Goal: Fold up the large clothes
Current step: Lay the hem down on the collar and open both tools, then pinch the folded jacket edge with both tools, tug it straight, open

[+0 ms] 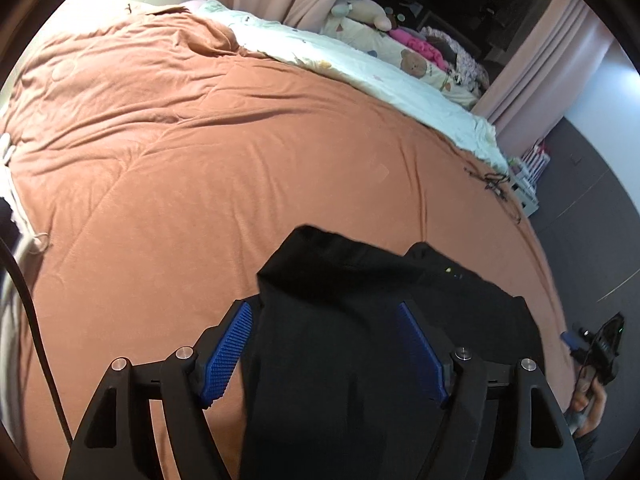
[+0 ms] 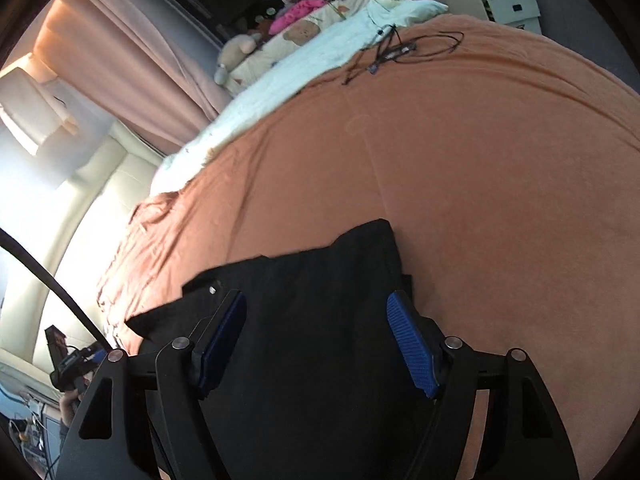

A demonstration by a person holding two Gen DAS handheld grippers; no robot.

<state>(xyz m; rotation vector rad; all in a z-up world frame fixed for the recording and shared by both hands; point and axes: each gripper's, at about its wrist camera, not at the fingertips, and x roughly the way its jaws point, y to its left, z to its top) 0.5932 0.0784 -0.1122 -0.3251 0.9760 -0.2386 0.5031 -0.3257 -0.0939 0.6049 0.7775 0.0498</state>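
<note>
A black garment point(image 1: 344, 320) lies on the orange bedspread point(image 1: 200, 152) near the bed's front edge. My left gripper point(image 1: 326, 314) is open, its blue pads point(image 1: 230, 346) standing on either side of a fold of the black cloth. In the right wrist view the same black garment point(image 2: 316, 320) lies on the orange bedspread point(image 2: 480, 184). My right gripper point(image 2: 316, 304) is open too, with its blue pads point(image 2: 412, 352) wide apart over the cloth. The right gripper shows at the far right of the left wrist view point(image 1: 600, 344).
A white patterned quilt point(image 1: 360, 60) with stuffed toys point(image 1: 360, 8) lies along the far side of the bed. A tangle of black cables point(image 2: 400, 48) lies on the bedspread's far corner. Pink curtains point(image 2: 132, 60), a cream headboard point(image 2: 100, 200) and a white drawer unit point(image 2: 508, 4) surround the bed.
</note>
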